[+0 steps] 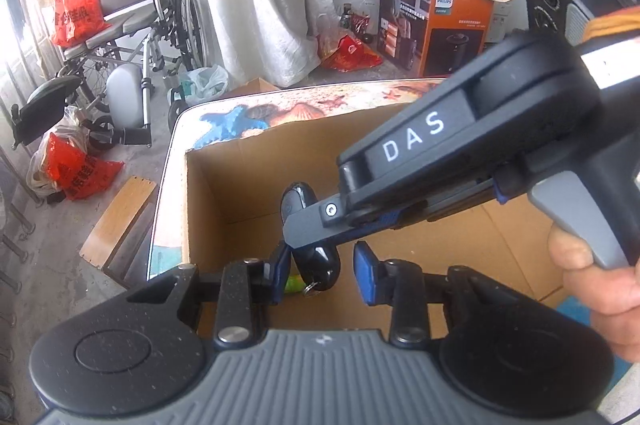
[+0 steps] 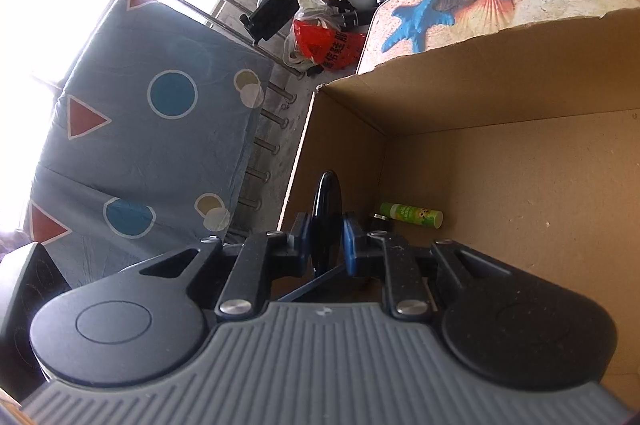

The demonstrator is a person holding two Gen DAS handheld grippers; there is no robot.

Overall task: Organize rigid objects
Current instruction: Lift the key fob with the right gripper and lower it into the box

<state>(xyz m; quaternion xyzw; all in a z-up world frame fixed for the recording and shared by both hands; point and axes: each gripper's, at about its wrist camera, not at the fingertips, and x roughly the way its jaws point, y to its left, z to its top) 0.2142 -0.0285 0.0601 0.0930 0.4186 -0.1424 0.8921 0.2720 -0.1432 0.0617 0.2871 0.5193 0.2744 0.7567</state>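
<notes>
A glossy black oval object (image 1: 316,257), (image 2: 326,213) hangs inside an open cardboard box (image 1: 240,193), (image 2: 500,177). My right gripper (image 2: 327,241) is shut on it; in the left wrist view its finger (image 1: 316,221) crosses in front of the object. My left gripper (image 1: 322,275) is open just above the box, its blue pads on either side of the object without gripping it. A green bottle (image 2: 412,215) lies on the box floor by the near wall, and a sliver of it shows in the left wrist view (image 1: 294,283).
The box stands on a table with a starfish and shell print (image 1: 240,117), (image 2: 460,13). On the floor beyond are a wheelchair (image 1: 132,5), red bags (image 1: 76,165), a wooden board (image 1: 118,221) and an orange Philips carton (image 1: 436,25). A patterned blue sheet (image 2: 152,129) hangs on the left.
</notes>
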